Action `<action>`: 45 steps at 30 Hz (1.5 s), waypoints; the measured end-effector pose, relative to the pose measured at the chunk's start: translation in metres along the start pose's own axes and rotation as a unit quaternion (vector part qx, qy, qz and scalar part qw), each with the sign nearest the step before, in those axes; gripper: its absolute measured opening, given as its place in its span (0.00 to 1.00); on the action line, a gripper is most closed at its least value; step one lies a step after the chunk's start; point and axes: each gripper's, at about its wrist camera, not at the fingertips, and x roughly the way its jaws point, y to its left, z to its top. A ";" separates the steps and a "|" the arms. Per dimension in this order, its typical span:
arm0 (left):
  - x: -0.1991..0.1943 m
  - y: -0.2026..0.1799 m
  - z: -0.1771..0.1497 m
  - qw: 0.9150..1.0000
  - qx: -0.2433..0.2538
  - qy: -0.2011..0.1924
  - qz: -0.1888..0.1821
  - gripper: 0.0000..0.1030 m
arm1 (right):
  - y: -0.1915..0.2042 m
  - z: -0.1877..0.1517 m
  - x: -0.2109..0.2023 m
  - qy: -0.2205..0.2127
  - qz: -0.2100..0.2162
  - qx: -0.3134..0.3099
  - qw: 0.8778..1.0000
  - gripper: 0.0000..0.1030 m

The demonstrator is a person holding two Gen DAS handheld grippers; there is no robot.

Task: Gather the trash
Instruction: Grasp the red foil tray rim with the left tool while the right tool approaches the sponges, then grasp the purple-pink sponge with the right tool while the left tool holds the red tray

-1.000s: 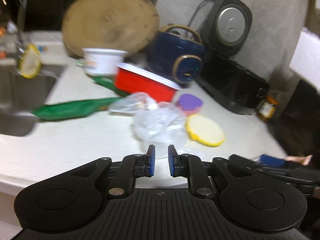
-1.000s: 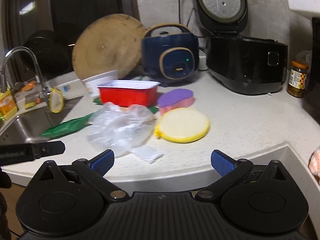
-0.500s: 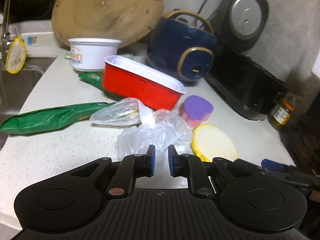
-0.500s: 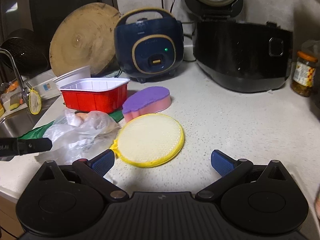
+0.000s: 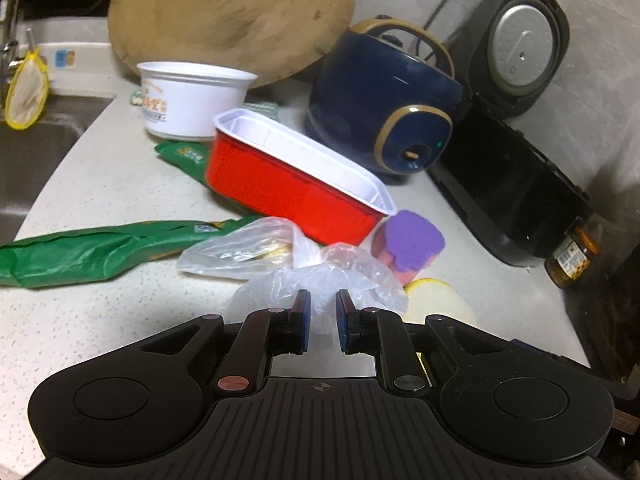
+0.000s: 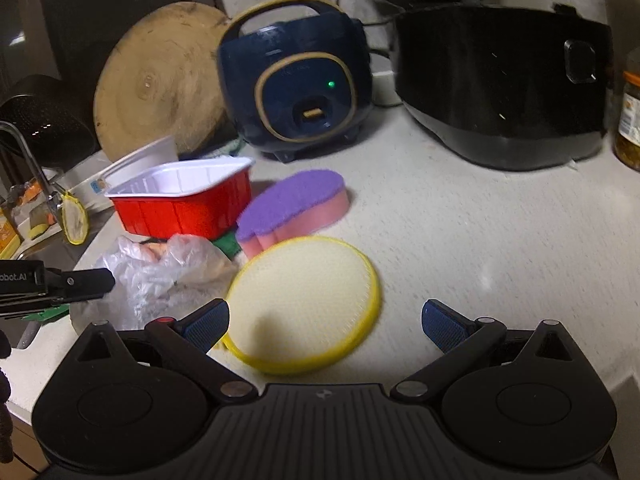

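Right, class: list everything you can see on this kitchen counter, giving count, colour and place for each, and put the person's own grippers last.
plastic bag: 1, clear, crumpled at the counter's front, at the left gripper's tips
green wrapper: 2, green, one long one left of the bag, another behind the tray
tray: 1, red with white inside, behind the bag
cup: 1, white, behind the tray
sponge: 1, purple on pink, right of the tray
round pad: 1, cream with yellow rim, in front of the sponge
board: 1, wooden, leaning at the back
blue cooker: 1, navy and gold, at the back
black cooker: 1, black, lid up, back right
jar: 1, orange lid, far right
sink: 1, steel, left
left gripper: 1, black, blue pads, narrow gap
right gripper: 1, black, blue pads, wide open
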 end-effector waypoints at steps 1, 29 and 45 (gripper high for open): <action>-0.003 0.002 0.000 1.000 -0.003 -0.004 -0.001 0.16 | 0.002 0.001 0.002 0.000 0.004 -0.002 1.000 1.00; 0.098 0.064 0.107 0.986 -0.110 0.023 0.124 0.29 | 0.030 0.016 0.049 0.053 0.025 -0.057 0.997 1.00; 0.067 0.037 0.097 0.990 -0.096 -0.052 0.086 0.14 | 0.029 0.020 0.023 -0.015 -0.023 -0.115 0.993 0.94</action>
